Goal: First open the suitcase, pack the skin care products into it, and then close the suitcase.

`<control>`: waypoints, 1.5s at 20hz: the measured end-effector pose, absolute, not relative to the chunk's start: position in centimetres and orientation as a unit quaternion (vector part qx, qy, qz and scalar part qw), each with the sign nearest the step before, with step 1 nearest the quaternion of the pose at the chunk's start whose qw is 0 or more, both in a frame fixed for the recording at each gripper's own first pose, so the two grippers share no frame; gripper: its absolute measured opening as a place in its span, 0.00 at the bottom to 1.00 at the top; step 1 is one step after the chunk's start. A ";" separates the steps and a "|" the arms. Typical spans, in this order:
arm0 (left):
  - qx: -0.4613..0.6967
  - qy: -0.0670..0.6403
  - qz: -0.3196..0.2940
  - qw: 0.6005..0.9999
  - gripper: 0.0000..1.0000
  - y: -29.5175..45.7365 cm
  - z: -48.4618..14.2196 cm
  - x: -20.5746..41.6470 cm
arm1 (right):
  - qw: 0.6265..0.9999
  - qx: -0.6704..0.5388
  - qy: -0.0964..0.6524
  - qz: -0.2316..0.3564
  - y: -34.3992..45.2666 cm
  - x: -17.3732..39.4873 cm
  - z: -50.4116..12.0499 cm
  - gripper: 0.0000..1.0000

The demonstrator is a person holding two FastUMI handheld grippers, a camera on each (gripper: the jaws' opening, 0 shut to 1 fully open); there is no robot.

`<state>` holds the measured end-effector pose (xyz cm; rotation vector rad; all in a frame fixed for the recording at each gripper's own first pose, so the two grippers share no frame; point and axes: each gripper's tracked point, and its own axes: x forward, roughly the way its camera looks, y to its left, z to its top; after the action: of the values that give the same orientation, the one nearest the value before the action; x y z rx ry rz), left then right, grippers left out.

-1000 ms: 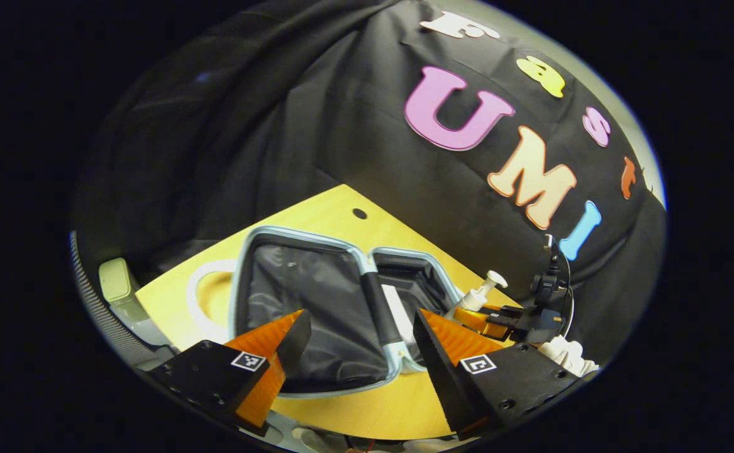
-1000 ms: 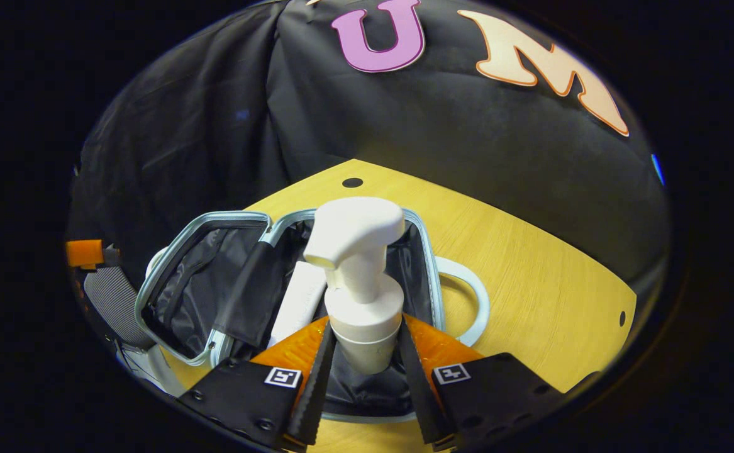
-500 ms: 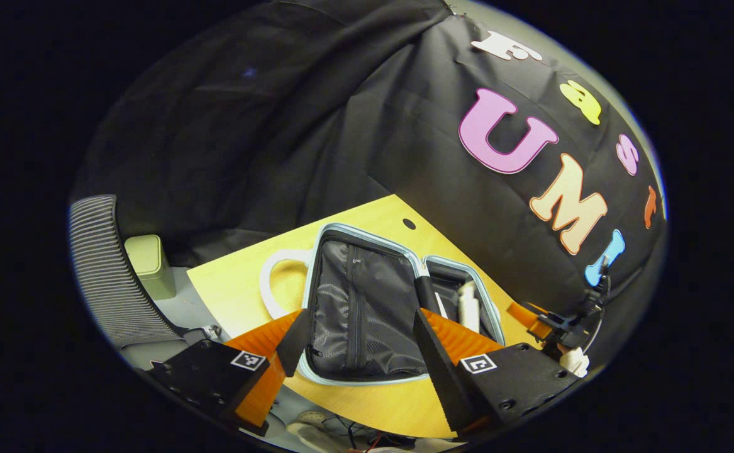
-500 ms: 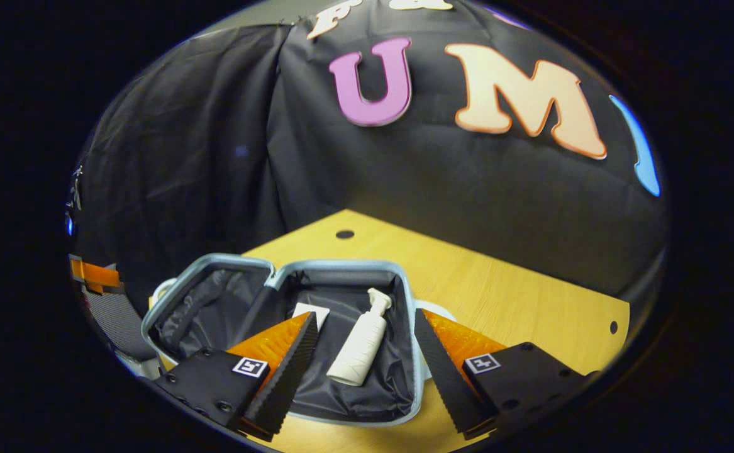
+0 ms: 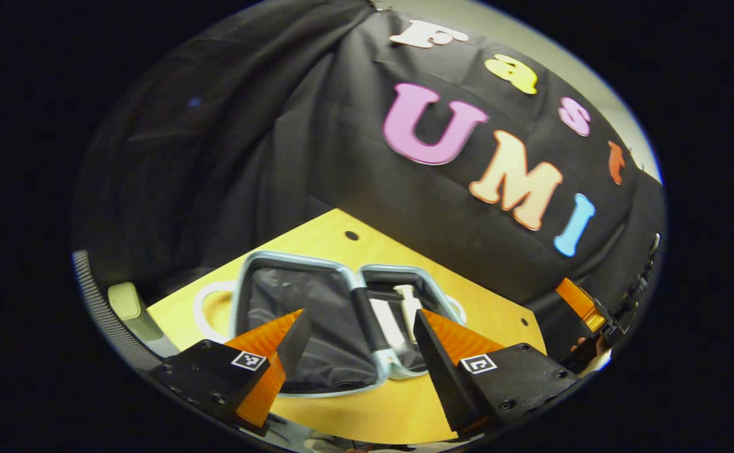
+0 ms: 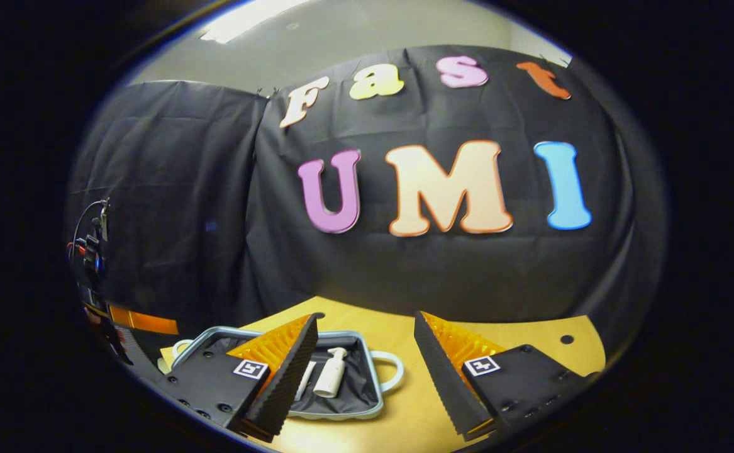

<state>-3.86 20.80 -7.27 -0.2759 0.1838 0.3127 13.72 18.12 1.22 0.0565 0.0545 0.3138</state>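
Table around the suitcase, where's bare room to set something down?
Bare table lies right of the suitcase, out to the far edge, and in front of it. Its right half holds the pump bottle and a white tube.

Between the right gripper's (image 6: 365,371) spread jaws, a white pump bottle (image 6: 331,374) is lying on the suitcase's (image 5: 266,261) black lining. Pale blue trim is edging the suitcase beyond the jaws, on a yellow wood-grain table (image 6: 404,415).

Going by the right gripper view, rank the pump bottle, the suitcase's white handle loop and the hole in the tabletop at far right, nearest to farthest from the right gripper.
1. Pump bottle, lying inside the open suitcase, left of the right gripper.
2. Handle loop, on the suitcase's right side.
3. Hole, far right on the table.
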 end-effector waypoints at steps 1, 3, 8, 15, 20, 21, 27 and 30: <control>-0.127 0.086 0.134 0.979 0.96 19.1 -6.7 -2.7 | 0.989 0.037 0.015 0.143 17.2 12.4 2.1 0.97; -0.101 0.078 0.091 0.988 0.95 15.7 -5.6 -0.6 | 0.991 0.048 -0.009 0.124 15.3 10.4 3.6 0.96; -0.129 0.070 0.035 0.989 0.95 13.2 -5.6 1.9 | 0.995 0.016 -0.011 0.093 12.4 6.8 3.0 0.96; -0.182 0.045 0.191 0.964 0.96 31.4 -7.7 -5.8 | 0.995 0.028 -0.009 0.100 13.3 6.7 2.6 0.98; -0.237 0.066 0.262 0.933 0.95 40.5 -13.6 -12.2 | 0.993 0.023 0.009 0.116 15.0 7.6 1.6 0.97; -0.250 0.073 0.268 0.927 0.96 41.6 -15.0 -12.6 | 0.992 0.023 0.014 0.120 15.4 7.6 1.3 0.97; -0.331 0.088 0.280 0.897 0.95 45.9 -20.7 -12.0 | 0.990 0.001 0.032 0.138 17.6 7.2 0.3 0.97; -0.349 0.090 0.283 0.889 0.93 47.5 -21.7 -11.2 | 0.989 -0.015 0.034 0.141 18.2 7.0 0.2 0.97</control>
<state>-11.20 47.46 -21.73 -0.7247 0.1866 0.5870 6.97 18.25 0.17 -0.0291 0.0680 0.2839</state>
